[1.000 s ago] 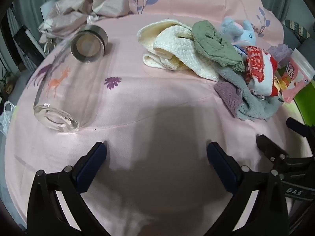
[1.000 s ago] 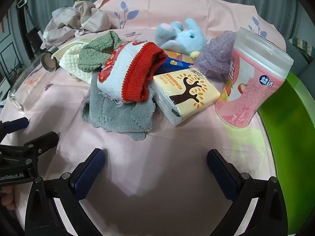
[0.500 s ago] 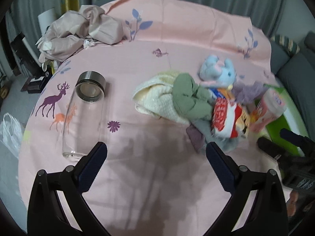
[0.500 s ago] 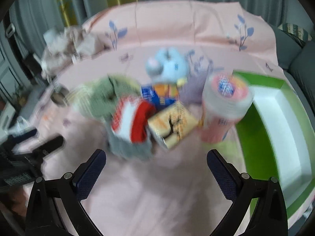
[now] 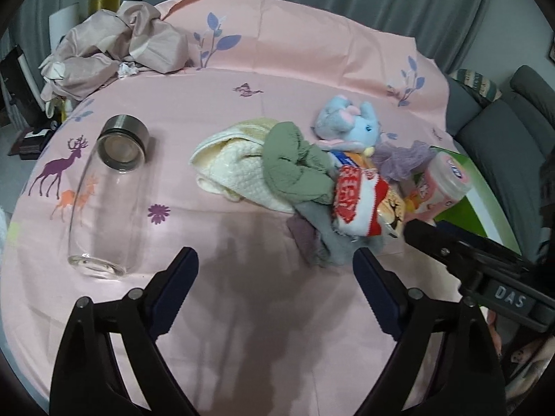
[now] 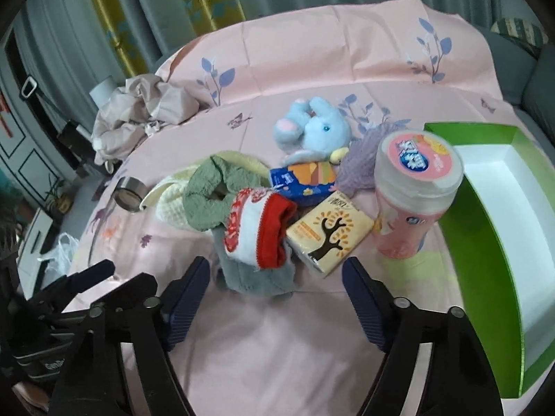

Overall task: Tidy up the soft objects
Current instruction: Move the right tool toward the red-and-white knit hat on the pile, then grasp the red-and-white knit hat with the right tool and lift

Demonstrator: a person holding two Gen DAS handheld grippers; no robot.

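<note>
A heap of soft things lies mid-table: a blue plush elephant, a cream towel, a green cloth, a red-and-white knit sock, a grey cloth and a purple fluffy cloth. A tissue pack and a blue carton lie among them. My left gripper hovers over bare cloth, jaws closing with nothing between them. My right gripper hangs just before the grey cloth, jaws closing, pads pressing on nothing.
A glass bottle with a metal cap lies on its side at the left. A pink canister stands beside a green box with a white inside at the right. Crumpled beige fabric sits at the far left back.
Both grippers have risen and tipped down, so the whole heap and the green box now show. Both pairs of jaws stand narrower than before.
</note>
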